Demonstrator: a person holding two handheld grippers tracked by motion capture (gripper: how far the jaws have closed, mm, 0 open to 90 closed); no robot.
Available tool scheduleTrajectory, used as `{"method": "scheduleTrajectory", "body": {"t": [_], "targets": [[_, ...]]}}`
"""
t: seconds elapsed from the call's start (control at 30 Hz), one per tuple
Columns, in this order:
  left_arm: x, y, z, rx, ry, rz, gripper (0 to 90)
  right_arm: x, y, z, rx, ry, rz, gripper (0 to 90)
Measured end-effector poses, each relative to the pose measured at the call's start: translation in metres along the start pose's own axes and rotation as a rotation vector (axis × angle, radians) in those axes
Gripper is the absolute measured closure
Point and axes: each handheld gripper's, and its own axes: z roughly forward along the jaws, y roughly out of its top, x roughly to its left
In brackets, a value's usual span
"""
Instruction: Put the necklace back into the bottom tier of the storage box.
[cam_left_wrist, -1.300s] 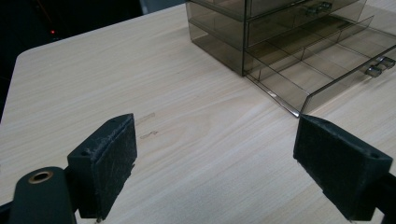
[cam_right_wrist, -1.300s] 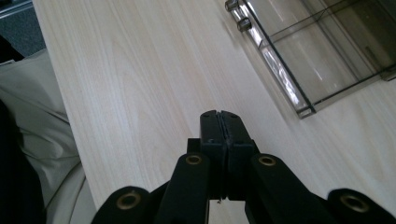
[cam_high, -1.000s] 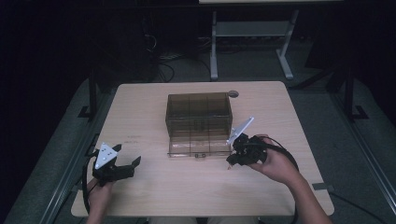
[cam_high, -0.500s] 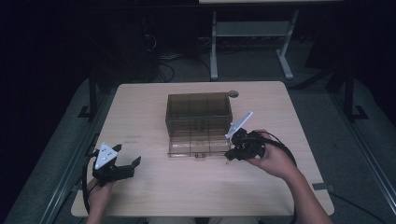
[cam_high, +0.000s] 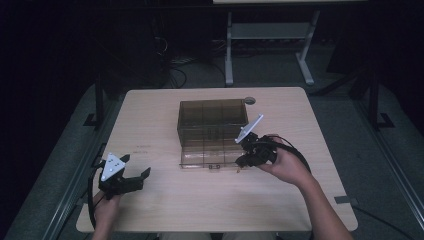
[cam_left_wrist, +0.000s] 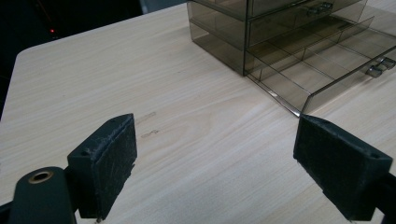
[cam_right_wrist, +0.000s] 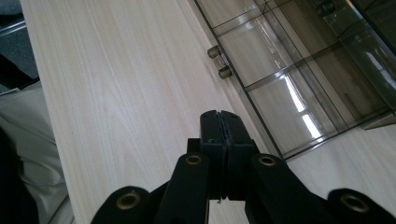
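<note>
Since a second ago the right gripper (cam_high: 242, 161) has eased toward the pulled-out bottom drawer (cam_high: 209, 161) of the smoky organizer (cam_high: 212, 120) mid-table. Its own view shows jaws pressed together, empty; the left gripper (cam_high: 136, 175) rests wide apart.

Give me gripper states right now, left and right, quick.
Left gripper: open, jaws wide apart, nothing between them.
Right gripper: closed, jaws pressed together, holding nothing, beside the pulled-out bottom drawer of the organizer.
</note>
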Motion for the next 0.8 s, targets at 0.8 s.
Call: {"method": "scheduleTrajectory", "body": {"t": [0.8], "targets": [[0.002,0.000,-0.001,0.000,0.002,-0.001,12.9,-0.023,0.024,0.006,0.039,-0.019,0.018,88.8]]}}
